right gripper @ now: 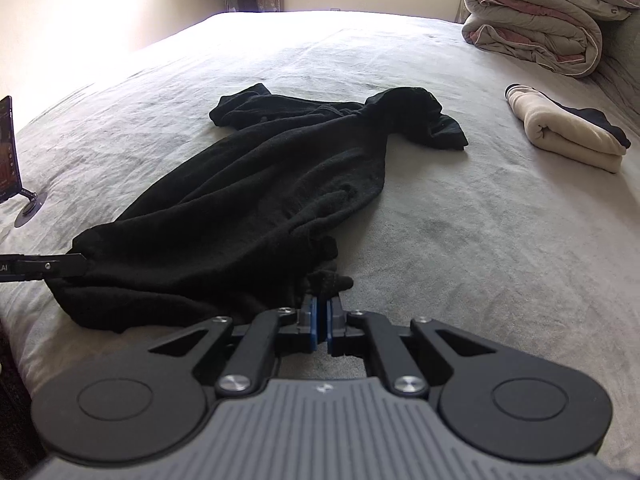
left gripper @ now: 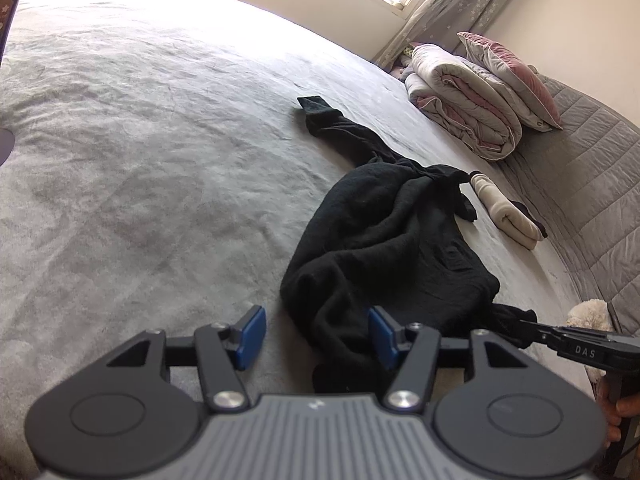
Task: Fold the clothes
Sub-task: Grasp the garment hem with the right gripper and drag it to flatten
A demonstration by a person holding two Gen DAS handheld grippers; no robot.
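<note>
A black long-sleeved garment (left gripper: 384,240) lies crumpled on the grey bed (left gripper: 160,140), one sleeve stretched away toward the far side. My left gripper (left gripper: 318,332) stands open at the garment's near edge; cloth lies between the blue pads (left gripper: 252,334) without being pinched. In the right wrist view the garment (right gripper: 260,184) spreads ahead, and my right gripper (right gripper: 321,304) is shut on a corner of its near hem. The left gripper (right gripper: 44,266) shows at that view's left edge against the cloth. The right gripper (left gripper: 576,346) reaches in from the right in the left wrist view.
A folded cream garment (right gripper: 568,136) with a dark piece on it lies to the right. A rolled duvet (right gripper: 536,20) and pillow (left gripper: 516,76) sit by the quilted headboard (left gripper: 592,200). A phone on a stand (right gripper: 8,152) is at the left. A plush toy (left gripper: 588,312) lies near the headboard.
</note>
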